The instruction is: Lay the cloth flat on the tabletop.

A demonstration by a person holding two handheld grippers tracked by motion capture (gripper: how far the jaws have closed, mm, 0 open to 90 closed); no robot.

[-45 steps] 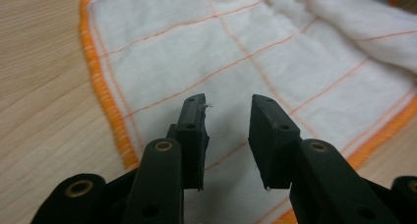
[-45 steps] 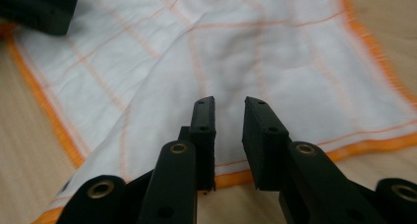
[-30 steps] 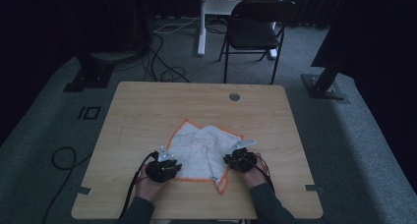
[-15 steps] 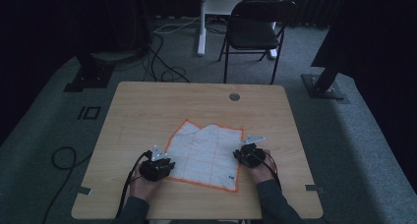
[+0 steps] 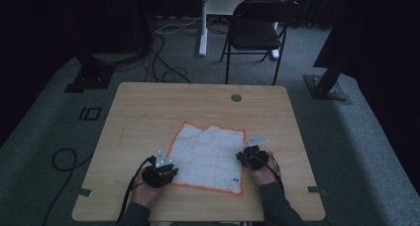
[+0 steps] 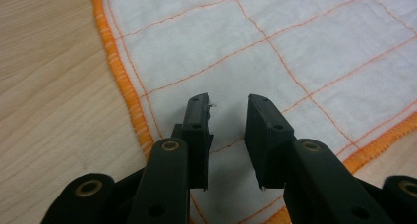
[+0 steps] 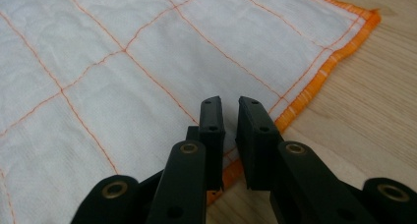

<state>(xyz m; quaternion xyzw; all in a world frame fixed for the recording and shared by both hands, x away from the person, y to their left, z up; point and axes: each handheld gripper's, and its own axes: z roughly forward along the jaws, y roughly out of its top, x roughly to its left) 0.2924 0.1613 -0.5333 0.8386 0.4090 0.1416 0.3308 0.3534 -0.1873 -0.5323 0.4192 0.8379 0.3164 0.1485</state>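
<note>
- My left gripper [image 5: 159, 172] sits at the cloth's near left corner, jaws spread, nothing pinched; my right gripper [image 5: 252, 156] at its right edge has jaws nearly together, and I cannot tell whether they pinch it.
- The table [image 5: 148, 107] carries the white cloth [image 5: 208, 154], flat near me.
- A chair [image 5: 257, 30] stands beyond.

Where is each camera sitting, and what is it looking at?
High view: above the person's side of the table, looking forward and down; forearms, hands, left gripper and right gripper show.
Left gripper view: rides the left gripper, looking along its parted black jaws at the cloth.
Right gripper view: rides the right gripper, looking along its nearly shut jaws at the cloth's orange edge.
Shared: all views show the white cloth with orange lines on the wooden table.
</note>
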